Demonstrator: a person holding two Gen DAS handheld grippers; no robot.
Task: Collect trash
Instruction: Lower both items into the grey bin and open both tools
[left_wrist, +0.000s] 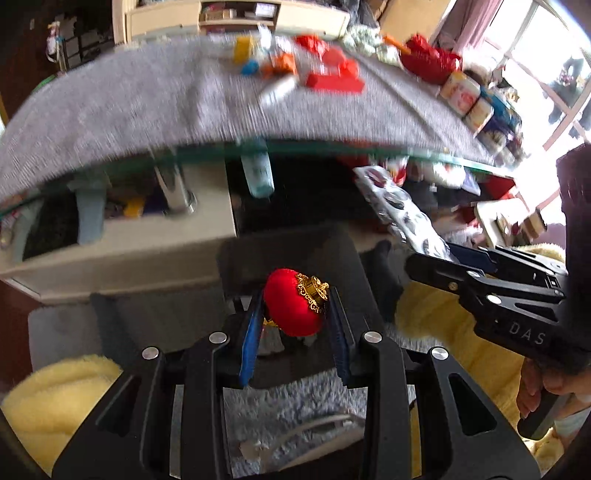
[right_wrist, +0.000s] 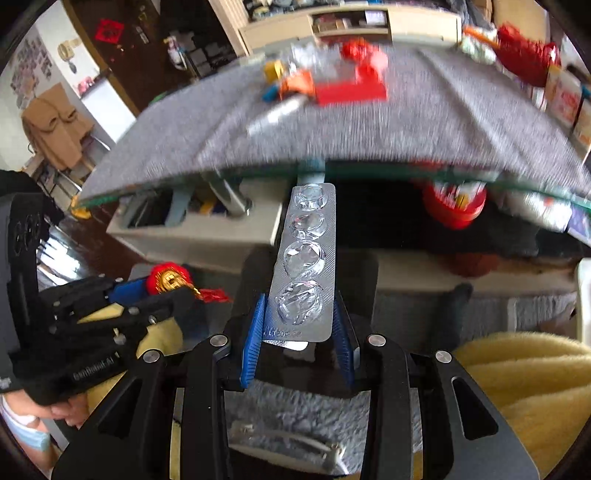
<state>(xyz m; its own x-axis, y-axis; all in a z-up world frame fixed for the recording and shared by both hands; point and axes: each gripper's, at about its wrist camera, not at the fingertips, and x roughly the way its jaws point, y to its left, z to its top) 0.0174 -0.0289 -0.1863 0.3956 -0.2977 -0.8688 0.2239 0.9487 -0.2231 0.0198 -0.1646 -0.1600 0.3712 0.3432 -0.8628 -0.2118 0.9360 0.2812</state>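
Observation:
My left gripper (left_wrist: 295, 314) is shut on a small red velvet lantern ornament (left_wrist: 291, 308) with a gold cap, held below the table's front edge. It also shows in the right wrist view (right_wrist: 166, 282). My right gripper (right_wrist: 301, 321) is shut on an empty silver blister pack (right_wrist: 304, 266), which sticks out forward past the fingers. The pack also shows in the left wrist view (left_wrist: 402, 210), with the right gripper (left_wrist: 428, 264) to the right of my left one. Both are over a dark bin (left_wrist: 343, 254).
A glass table with a grey cloth (left_wrist: 147, 103) lies ahead, holding red boxes (left_wrist: 334, 75), an orange packet (left_wrist: 282, 64), a silver tube (left_wrist: 277, 90) and tins (left_wrist: 465, 96) at the right. A cream shelf unit (left_wrist: 122, 240) stands under it. Yellow fluffy fabric (right_wrist: 524, 384) lies below.

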